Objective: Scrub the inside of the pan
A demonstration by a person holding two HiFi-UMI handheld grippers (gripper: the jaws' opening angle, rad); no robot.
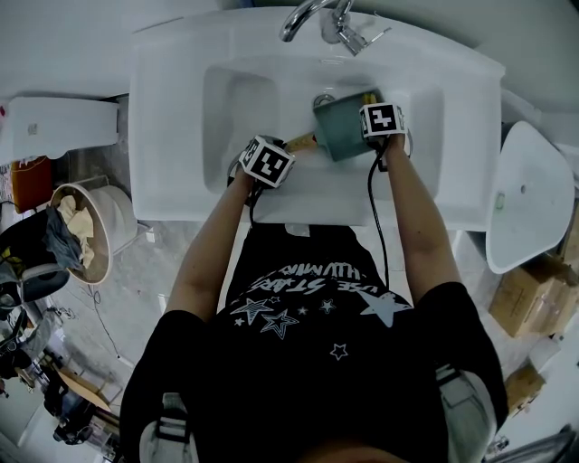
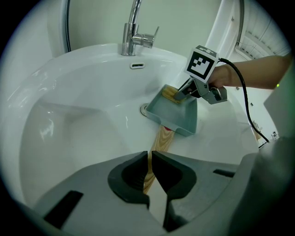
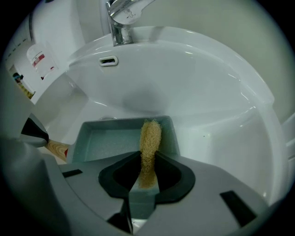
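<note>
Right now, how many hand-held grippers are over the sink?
2. The left hand-held gripper is shut on the wooden handle of the pan; the right hand-held gripper pinches a scrub pad over the pan's inside. No others visible.

A white washbasin (image 1: pixel 172 108) with a chrome tap (image 1: pixel 308 16) stands on a pale, marbled floor (image 1: pixel 163 262). A round bin (image 1: pixel 122 226) of rags sits to the left, and cardboard boxes (image 1: pixel 525 294) to the right.
</note>
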